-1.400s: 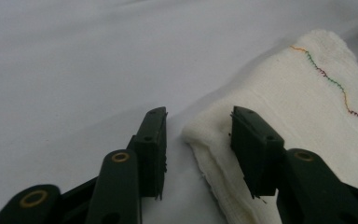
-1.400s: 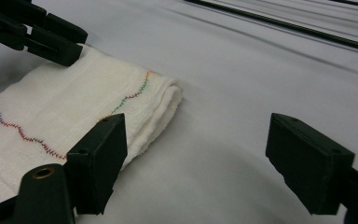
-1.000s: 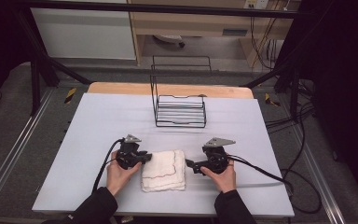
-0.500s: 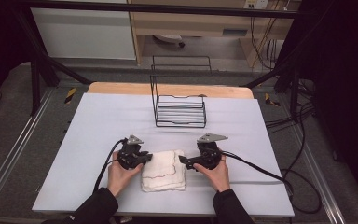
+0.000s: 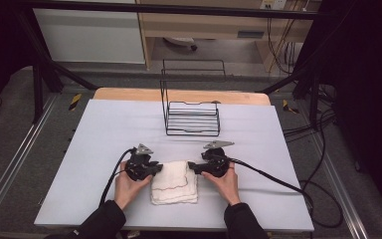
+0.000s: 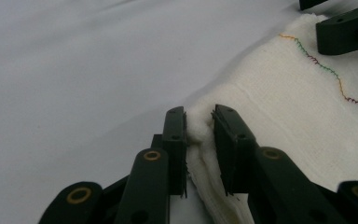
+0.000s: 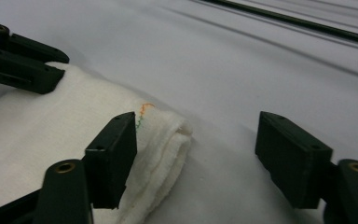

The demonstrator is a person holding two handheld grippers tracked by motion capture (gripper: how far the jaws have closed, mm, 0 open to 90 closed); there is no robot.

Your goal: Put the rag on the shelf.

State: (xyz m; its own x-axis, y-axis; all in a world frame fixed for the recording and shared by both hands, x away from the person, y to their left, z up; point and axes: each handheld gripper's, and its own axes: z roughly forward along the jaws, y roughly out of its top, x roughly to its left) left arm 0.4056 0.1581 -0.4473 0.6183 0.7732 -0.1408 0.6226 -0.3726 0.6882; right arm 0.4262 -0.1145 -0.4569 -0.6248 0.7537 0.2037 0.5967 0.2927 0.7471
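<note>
Your left claw [image 6: 199, 135] pinches the near corner of the folded white towel [image 5: 175, 181] on the table [image 5: 104, 129]. Your right claw [image 7: 196, 158], jaws just closing but not yet gripping (one above the cloth, one outside), straddles the opposite corner. Seat both corners evenly before lifting. No readable writing shows.
</note>
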